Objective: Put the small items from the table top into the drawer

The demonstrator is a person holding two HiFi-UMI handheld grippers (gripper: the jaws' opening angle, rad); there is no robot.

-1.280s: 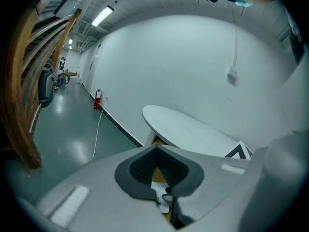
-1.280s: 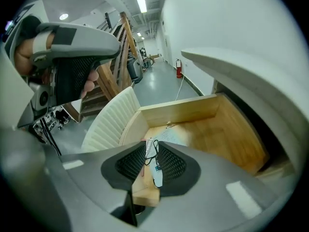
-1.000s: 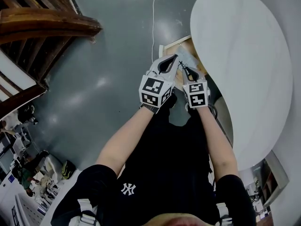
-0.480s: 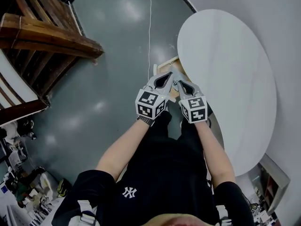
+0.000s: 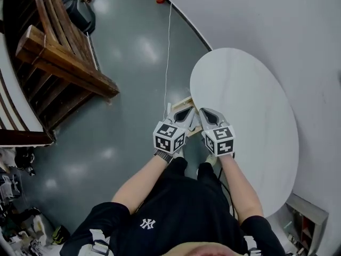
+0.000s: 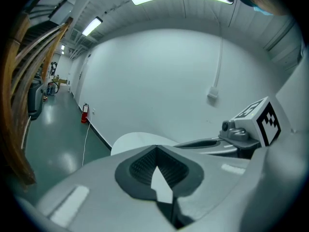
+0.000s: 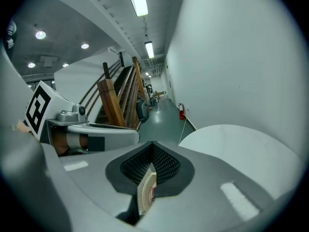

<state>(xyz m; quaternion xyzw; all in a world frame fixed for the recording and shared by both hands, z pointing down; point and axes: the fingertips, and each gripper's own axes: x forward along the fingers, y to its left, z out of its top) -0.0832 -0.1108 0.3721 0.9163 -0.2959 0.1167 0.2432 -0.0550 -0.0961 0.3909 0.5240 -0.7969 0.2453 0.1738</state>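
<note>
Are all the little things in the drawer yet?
Nearly, it seems. Done: the white table top looks bare. In hand: nothing I can make out; the left gripper and right gripper are both shut over the open drawer, whose inside is hidden. Left: probably just shutting that drawer.

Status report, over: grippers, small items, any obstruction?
Shut: left gripper, right gripper, side by side at open drawer. No items seen on table. Nothing in the way.

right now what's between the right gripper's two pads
A thin beige item, edge on, pinched by the right gripper; the right gripper view shows it.
</note>
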